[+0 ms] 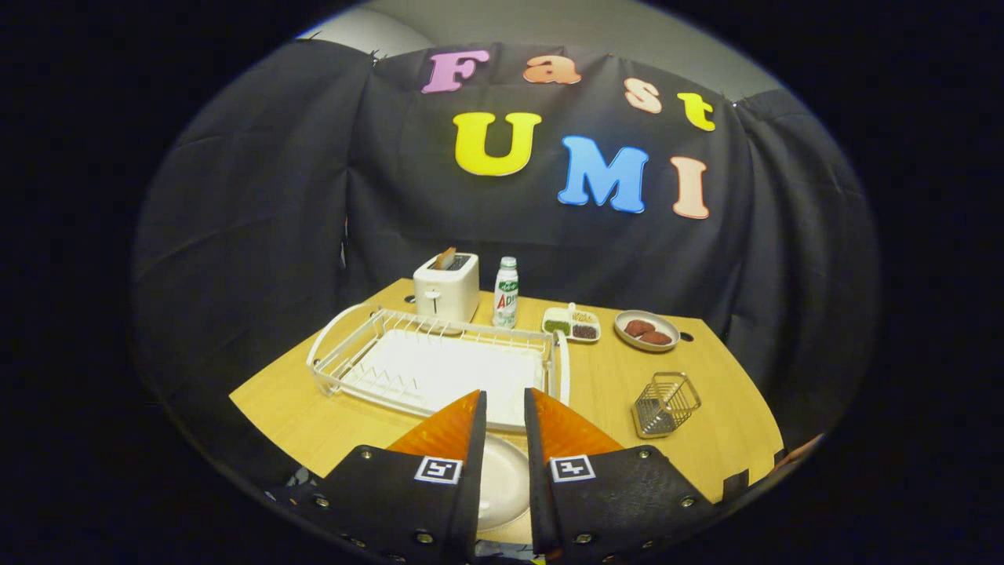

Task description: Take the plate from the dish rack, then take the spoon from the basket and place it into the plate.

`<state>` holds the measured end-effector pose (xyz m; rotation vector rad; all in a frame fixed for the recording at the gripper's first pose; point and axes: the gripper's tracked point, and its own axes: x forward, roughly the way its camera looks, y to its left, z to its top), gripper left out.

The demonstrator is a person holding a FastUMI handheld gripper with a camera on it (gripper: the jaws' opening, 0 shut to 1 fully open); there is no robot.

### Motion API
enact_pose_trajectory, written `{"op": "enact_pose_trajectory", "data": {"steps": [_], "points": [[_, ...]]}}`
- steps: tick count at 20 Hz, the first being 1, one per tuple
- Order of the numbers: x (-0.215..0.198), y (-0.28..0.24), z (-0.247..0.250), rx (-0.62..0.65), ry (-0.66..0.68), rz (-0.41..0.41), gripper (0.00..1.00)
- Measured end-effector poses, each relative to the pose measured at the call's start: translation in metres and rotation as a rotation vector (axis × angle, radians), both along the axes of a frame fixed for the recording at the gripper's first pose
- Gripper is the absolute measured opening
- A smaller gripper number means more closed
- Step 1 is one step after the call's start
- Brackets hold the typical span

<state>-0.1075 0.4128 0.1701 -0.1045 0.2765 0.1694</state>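
Claw [506, 416] fingers nearly closed, gripping nothing, above the plate [502, 479] lying near the dish rack [439, 365]; spoon fetch from the basket [665, 404] remains.

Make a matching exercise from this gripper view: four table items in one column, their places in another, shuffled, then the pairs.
1. plate
2. toaster
3. wire basket
4. bottle

A. beside the toaster, beyond the dish rack
B. between the fingers of the gripper, which stands narrowly open
C. far corner of the table
D. right of the dish rack, near the fingers

Pairs: 1-B, 2-C, 3-D, 4-A
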Motion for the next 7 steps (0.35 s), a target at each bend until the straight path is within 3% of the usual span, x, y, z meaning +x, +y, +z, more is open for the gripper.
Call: {"op": "enact_pose_trajectory", "data": {"steps": [7], "points": [[0.037,-0.047,0.091,0.054,-0.225,-0.086,0.27]]}}
